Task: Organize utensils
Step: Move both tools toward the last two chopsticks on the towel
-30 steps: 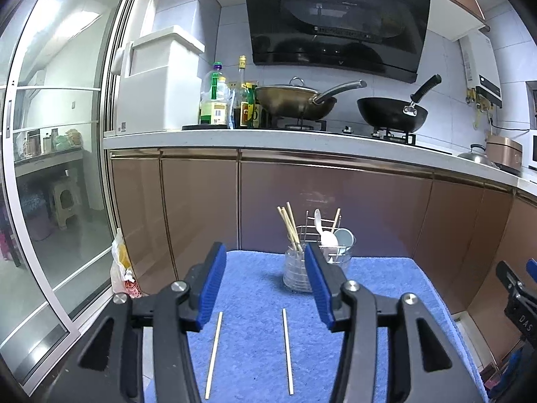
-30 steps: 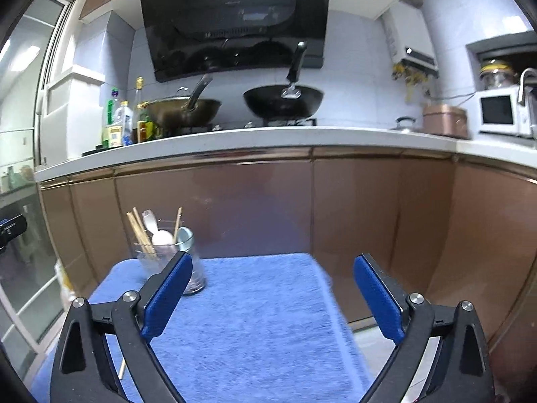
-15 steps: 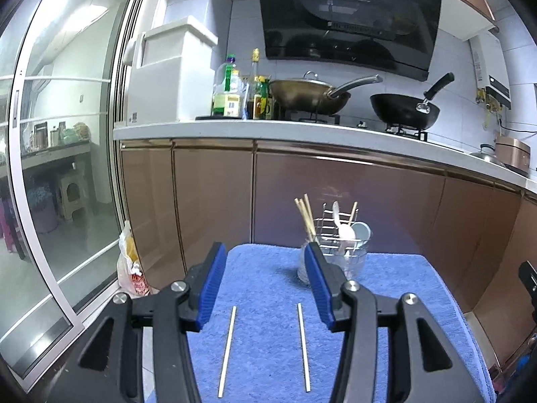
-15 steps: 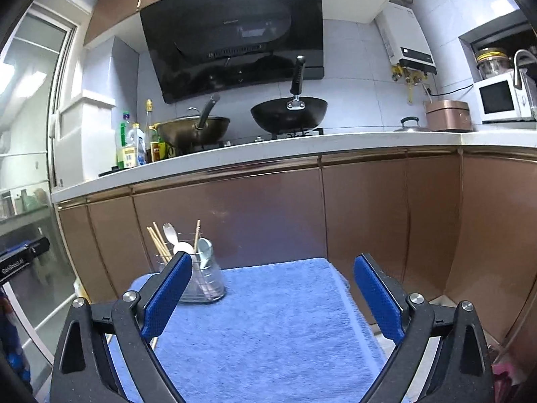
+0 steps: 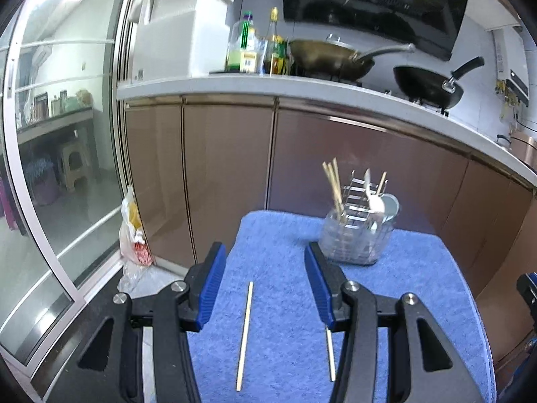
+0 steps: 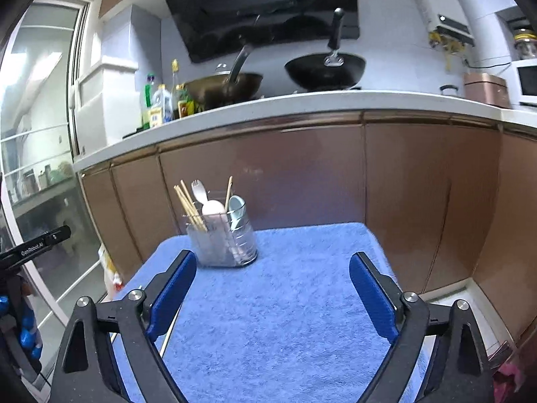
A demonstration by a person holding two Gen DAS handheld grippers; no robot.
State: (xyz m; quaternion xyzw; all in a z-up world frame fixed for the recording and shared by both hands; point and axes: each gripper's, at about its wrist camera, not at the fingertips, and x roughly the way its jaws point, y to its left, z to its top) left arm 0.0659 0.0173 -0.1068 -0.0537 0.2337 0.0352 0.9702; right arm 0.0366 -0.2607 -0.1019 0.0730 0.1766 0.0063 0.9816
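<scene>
Two loose chopsticks lie on the blue towel: one [image 5: 244,334] between my left gripper's fingers, the other [image 5: 330,352] partly hidden behind its right finger. A clear utensil holder [image 5: 356,239] with chopsticks, spoons and a fork stands at the towel's far side; it also shows in the right wrist view [image 6: 223,240]. My left gripper [image 5: 265,288] is open and empty above the near chopstick. My right gripper [image 6: 270,297] is open wide and empty over the towel, in front of the holder. A chopstick [image 6: 168,334] shows by its left finger.
The blue towel [image 6: 288,322] covers a small table in front of brown kitchen cabinets [image 5: 228,171]. A plastic bag [image 5: 133,235] lies on the floor to the left by a glass sliding door [image 5: 50,154]. Woks and bottles sit on the counter above.
Both views tilted down and closer to the towel. My left gripper has shifted so the left chopstick lies between its fingers. Both grippers stay open.
</scene>
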